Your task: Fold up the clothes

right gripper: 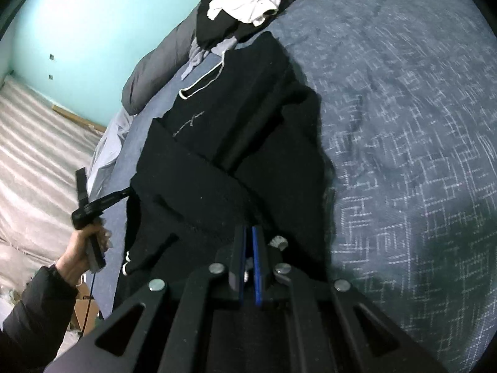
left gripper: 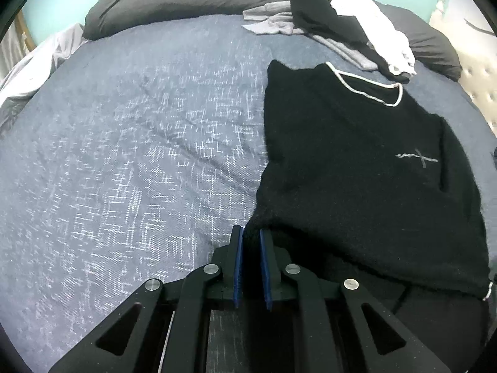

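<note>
My left gripper (left gripper: pixel 251 233) and right gripper (right gripper: pixel 249 231) each pinch the sweater's (left gripper: pixel 357 161) hem, so I can fold it toward its collar; it lies below the pile (left gripper: pixel 341 21).

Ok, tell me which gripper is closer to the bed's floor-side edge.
Left. The left gripper reaches in at that edge, pinching the black sweater's side; the right gripper sits further in, clamped on its fold.
</note>
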`<state>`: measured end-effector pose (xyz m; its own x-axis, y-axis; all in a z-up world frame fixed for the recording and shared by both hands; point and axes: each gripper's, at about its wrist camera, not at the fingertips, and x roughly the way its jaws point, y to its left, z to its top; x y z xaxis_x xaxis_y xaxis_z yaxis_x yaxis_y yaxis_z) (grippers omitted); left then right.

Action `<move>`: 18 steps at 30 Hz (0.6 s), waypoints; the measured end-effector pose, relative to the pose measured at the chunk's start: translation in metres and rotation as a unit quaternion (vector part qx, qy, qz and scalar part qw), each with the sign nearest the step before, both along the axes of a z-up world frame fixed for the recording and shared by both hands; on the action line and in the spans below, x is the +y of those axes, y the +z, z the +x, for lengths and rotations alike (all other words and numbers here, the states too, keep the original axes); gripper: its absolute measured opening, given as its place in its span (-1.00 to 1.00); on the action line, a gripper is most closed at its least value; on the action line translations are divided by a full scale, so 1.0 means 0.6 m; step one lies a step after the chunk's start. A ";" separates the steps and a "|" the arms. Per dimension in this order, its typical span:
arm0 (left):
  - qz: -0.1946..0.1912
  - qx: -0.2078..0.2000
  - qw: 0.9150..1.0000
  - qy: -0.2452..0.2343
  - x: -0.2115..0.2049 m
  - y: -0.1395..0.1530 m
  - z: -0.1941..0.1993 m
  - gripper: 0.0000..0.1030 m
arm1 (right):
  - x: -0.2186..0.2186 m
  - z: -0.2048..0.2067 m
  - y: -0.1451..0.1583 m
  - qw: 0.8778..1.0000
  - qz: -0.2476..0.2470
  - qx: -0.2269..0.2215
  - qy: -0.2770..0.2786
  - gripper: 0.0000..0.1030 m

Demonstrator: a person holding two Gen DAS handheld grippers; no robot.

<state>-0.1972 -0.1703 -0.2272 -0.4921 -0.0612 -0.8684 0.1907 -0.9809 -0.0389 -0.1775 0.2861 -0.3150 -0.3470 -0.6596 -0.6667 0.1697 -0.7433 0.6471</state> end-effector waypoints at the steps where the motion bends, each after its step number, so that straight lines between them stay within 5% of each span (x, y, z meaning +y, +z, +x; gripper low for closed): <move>1: 0.003 0.000 1.000 0.002 -0.001 0.006 0.006 -0.74 | 0.002 -0.001 -0.002 1.000 0.000 -0.003 -0.002 -0.89; 6: -0.008 0.004 1.000 0.029 -0.014 0.039 0.036 -0.75 | 0.004 0.000 -0.004 1.000 -0.001 -0.013 0.001 -0.88; 11: -0.024 0.014 1.000 -0.003 0.022 0.065 0.032 -0.74 | 0.002 0.006 0.005 1.000 0.011 -0.010 -0.003 -0.83; 13: -0.021 0.013 1.000 -0.018 0.045 0.063 0.023 -0.74 | 0.007 0.009 0.010 1.000 0.015 -0.009 -0.013 -0.59; 18: -0.012 0.006 0.999 -0.047 0.098 0.047 -0.003 -0.74 | 0.013 0.013 0.008 1.000 0.001 -0.015 -0.012 -0.52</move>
